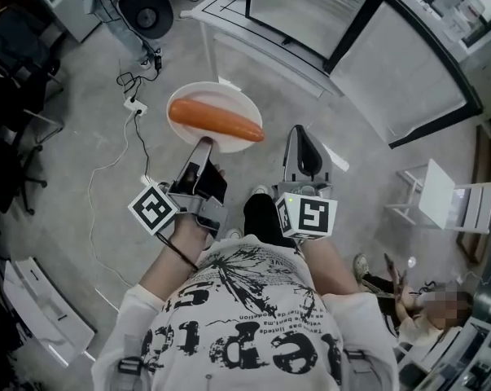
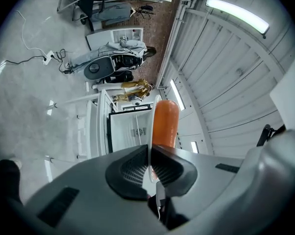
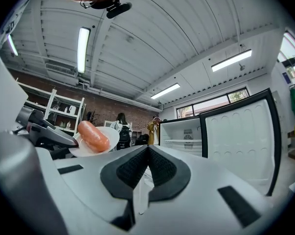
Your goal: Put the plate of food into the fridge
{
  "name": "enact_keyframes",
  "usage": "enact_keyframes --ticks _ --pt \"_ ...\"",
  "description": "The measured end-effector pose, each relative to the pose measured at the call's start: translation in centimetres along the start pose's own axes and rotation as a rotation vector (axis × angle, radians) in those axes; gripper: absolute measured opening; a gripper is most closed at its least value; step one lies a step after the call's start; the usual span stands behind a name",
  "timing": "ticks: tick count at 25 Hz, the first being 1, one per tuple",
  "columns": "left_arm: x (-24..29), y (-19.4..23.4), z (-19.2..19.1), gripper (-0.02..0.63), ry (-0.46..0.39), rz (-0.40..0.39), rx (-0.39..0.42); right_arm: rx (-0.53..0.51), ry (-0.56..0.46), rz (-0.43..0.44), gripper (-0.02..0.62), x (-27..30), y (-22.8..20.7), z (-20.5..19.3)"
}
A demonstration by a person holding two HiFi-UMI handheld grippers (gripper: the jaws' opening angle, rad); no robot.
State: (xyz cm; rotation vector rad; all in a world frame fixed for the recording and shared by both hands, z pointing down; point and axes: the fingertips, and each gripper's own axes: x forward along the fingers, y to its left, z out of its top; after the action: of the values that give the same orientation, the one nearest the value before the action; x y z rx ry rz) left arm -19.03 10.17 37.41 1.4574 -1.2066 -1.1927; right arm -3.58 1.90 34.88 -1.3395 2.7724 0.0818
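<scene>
Carrying the plate with its orange sausage in the air above the floor, left tongs clamped on its near rim and right tongs closed empty, appears the current step; next, keep it level and slide it into the open fridge.

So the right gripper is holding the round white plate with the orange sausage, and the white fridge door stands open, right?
No, the left gripper holds the round white plate with the orange sausage, as the head view shows. The white fridge door does stand open.
</scene>
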Motion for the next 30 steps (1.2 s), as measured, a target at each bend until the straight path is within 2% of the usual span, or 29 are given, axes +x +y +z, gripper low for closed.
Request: enact_keyframes --ticks 4,8,10,14,17,22,27,30 --pt "4.4 1.1 1.1 0.025 -0.011 0.001 -0.037 0.004 0.000 0.001 0.000 4.3 -2.3 -0.7" --pt "6.2 -0.7 1.6 0.025 -0.013 -0.016 -0.012 0.007 -0.024 0.010 0.000 5.8 -3.3 0.9" --pt "9.4 -0.5 2.1 0.025 -0.011 -0.018 -0.002 0.006 -0.030 0.017 0.000 8.6 -4.9 1.1" --pt "17.5 2.7 2.6 0.025 0.001 0.002 -0.006 0.033 -0.011 0.034 0.000 15.7 -9.4 -1.4" --pt "21.5 4.0 2.2 0.025 0.022 0.007 -0.010 -0.003 -0.022 0.028 0.000 18.1 -11.5 -2.1" --pt "25.9 4.5 1.2 0.025 0.098 -0.003 0.011 0.021 -0.015 -0.016 0.000 19.9 -14.6 -2.8" --pt "31.4 4.2 3.1 0.025 0.167 -0.031 -0.041 -0.035 -0.044 -0.099 0.000 23.3 -16.7 -1.3" --pt "34.3 5.3 4.3 0.025 0.220 -0.038 -0.043 -0.041 -0.049 -0.162 0.000 25.0 -17.8 -1.5"
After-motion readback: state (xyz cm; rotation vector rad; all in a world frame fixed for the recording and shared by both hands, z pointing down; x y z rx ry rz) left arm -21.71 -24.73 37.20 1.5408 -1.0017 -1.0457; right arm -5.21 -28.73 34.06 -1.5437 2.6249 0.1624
